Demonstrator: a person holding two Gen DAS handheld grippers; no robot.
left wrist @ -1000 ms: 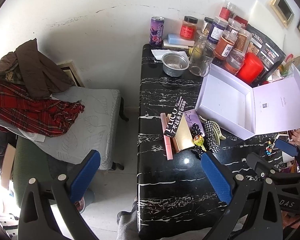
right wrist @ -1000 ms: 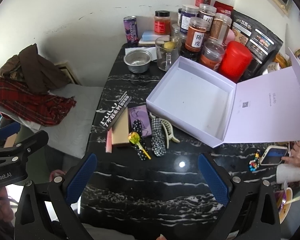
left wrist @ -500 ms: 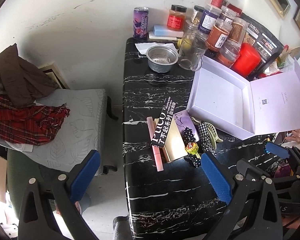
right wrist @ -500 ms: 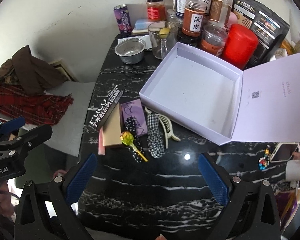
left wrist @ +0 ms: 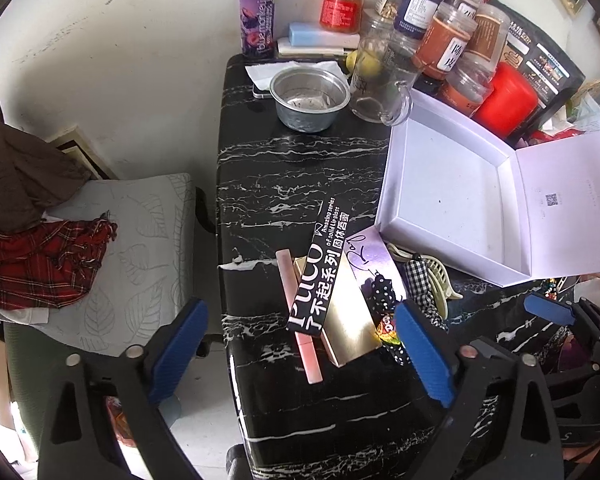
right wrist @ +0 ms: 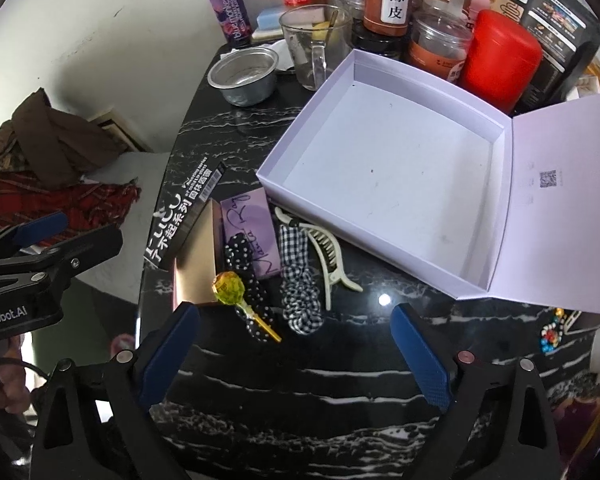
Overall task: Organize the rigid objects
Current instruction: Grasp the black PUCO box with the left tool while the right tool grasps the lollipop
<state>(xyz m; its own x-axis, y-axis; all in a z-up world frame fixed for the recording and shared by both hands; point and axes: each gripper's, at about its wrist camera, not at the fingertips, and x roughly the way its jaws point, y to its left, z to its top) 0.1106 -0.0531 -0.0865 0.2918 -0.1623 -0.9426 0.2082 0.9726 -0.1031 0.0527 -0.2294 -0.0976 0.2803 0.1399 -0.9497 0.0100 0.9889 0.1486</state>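
Above table (right wrist: 340, 392) | both claws closing, empty | front bare

I'm looking into a lived-in home room: a black marble-patterned bench (left wrist: 260, 184) against a white wall, crowded with spice jars (right wrist: 388, 0) and a drink can (left wrist: 257, 20), beside a cushioned chair (left wrist: 140, 240) heaped with clothes (left wrist: 24, 208).

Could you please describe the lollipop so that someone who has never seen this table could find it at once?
Start at the open white box on the black marble table; a cluster of small items lies beside its near-left corner. At the cluster's near edge, the lollipop lies on a polka-dot hair tie. It alone has a round yellow-green head on a thin yellow stick.
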